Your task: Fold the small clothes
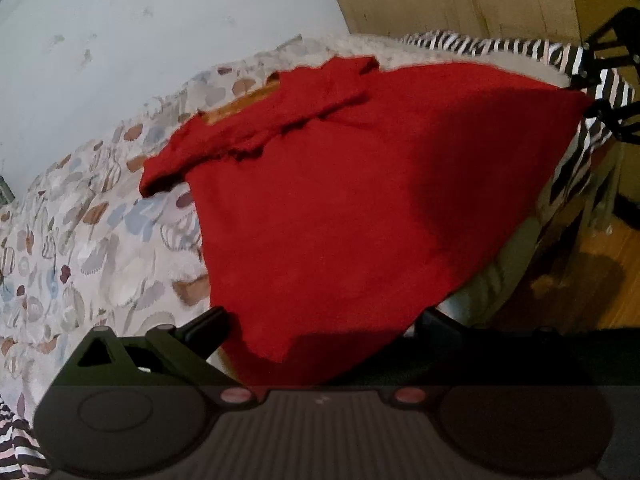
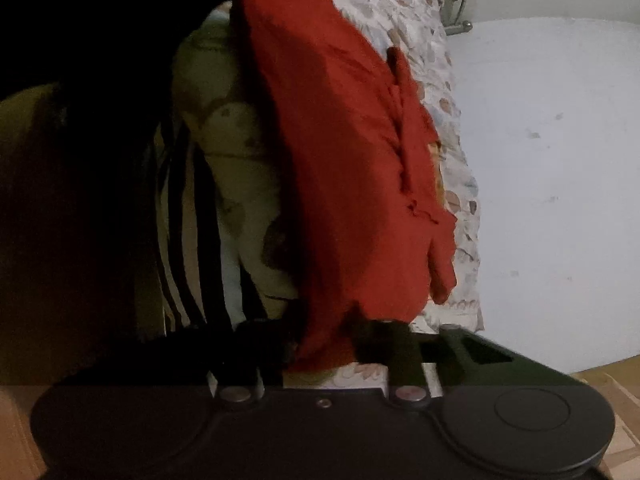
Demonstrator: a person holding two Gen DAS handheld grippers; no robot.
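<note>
**Red garment stretched between two grippers over the bed**

Left wrist view: nearest the camera, the left gripper (image 1: 320, 340) has the near corner of the red garment (image 1: 340, 200) draped between its dark fingers (image 1: 204, 330); the cloth hides the fingertips, so I cannot tell how far they stand apart or whether they pinch. The garment spreads over the patterned bedspread (image 1: 80, 248) toward the bed's far edge, its far right corner drawn to a point at the right gripper (image 1: 596, 104). A folded-over sleeve or collar lies bunched along its far side.

Right wrist view: the right gripper (image 2: 324, 344) is nearly closed, with the garment's edge (image 2: 340, 160) bunched between its fingers (image 2: 404, 356); it looks pinched. The rest lies along the bedspread (image 2: 400, 8) beside the wall.

The fabric seems light, soft and limp, sagging wherever unsupported. I judge it best held at corners or hems, kept taut.
</note>
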